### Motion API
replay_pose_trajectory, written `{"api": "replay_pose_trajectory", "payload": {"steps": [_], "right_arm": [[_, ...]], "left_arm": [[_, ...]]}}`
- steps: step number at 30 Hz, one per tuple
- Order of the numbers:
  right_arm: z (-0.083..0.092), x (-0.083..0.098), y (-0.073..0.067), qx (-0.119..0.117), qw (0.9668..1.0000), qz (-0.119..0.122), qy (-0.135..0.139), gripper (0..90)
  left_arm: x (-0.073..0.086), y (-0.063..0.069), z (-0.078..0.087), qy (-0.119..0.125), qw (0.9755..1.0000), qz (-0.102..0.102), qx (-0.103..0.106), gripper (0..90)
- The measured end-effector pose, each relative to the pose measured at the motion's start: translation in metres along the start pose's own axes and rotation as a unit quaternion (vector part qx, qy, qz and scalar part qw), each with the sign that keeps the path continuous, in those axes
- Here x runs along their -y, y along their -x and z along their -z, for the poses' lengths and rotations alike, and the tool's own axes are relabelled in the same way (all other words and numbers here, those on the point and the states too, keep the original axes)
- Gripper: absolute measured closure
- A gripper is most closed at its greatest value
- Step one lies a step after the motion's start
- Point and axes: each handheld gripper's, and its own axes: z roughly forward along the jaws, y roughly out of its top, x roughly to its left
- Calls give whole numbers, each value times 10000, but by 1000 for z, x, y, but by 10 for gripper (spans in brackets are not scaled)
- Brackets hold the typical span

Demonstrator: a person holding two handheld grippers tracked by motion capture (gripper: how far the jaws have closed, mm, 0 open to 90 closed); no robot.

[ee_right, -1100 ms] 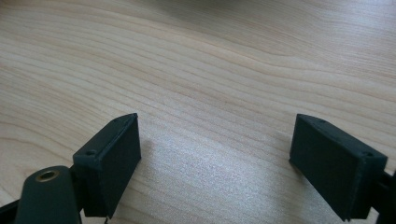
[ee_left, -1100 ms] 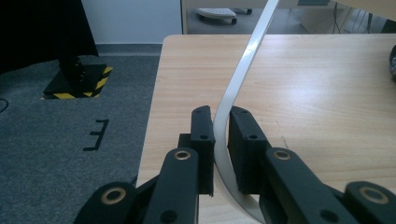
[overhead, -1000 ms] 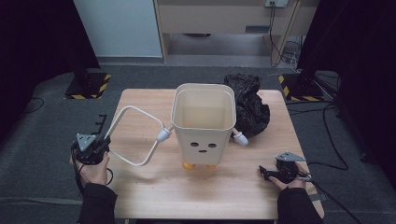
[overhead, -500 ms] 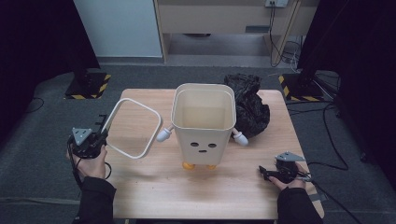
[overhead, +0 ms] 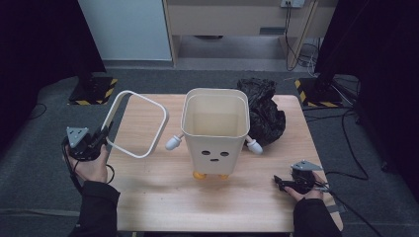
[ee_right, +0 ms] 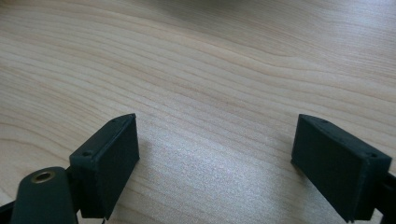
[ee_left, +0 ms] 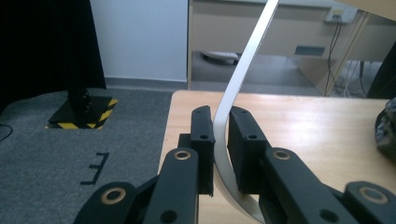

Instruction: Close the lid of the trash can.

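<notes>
**Ring frame lifted off to the bin's left**

Ring frame point(overhead: 136, 126), white and square with rounded corners, hangs tilted in the air just left of the bin point(overhead: 216, 129), clear of its rim. Going by size: the wooden table point(overhead: 163, 197) carries everything, and the cream bin stands upright near its middle, open at the top, with a small face on the front, two stubby white arms at its sides and orange feet beneath. Behind the bin, to its right and touching it, lies a crumpled black bag point(overhead: 264, 111). My left gripper point(overhead: 102, 138), off the bin's left side, pinches one edge of the frame; in the left gripper view the white band point(ee_left: 232, 98) runs up between my pressed-together pads. My right gripper point(overhead: 279, 183) rests low on the table in front of the bin, to its right, jaws spread wide over bare wood, holding nothing.
</notes>
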Motion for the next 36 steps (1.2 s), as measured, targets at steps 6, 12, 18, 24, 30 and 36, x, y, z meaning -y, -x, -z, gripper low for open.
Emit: {"api": "replay_pose_trajectory", "payload": {"steps": [6, 12, 18, 24, 30, 36], "right_arm": [[0, 0, 0, 0, 10000, 0, 1, 149], [0, 0, 0, -9, 10000, -5, -3, 148], [0, 0, 0, -10, 10000, -7, -5, 148], [0, 0, 0, -11, 10000, 2, -8, 148], [0, 0, 0, -10, 10000, 1, -10, 148], [0, 0, 0, -8, 10000, -2, -12, 147]], "left_arm": [[-18, 8, 5, 215, 9996, -69, 175, 803], [-34, 13, 11, 435, 9983, -92, 367, 804], [-49, 20, 16, 680, 9953, -198, 664, 804], [-60, 28, 18, 781, 9926, -322, 874, 804], [-70, 36, 20, 902, 9886, -414, 1131, 804], [-79, 43, 21, 978, 9860, -444, 1275, 805]]}}
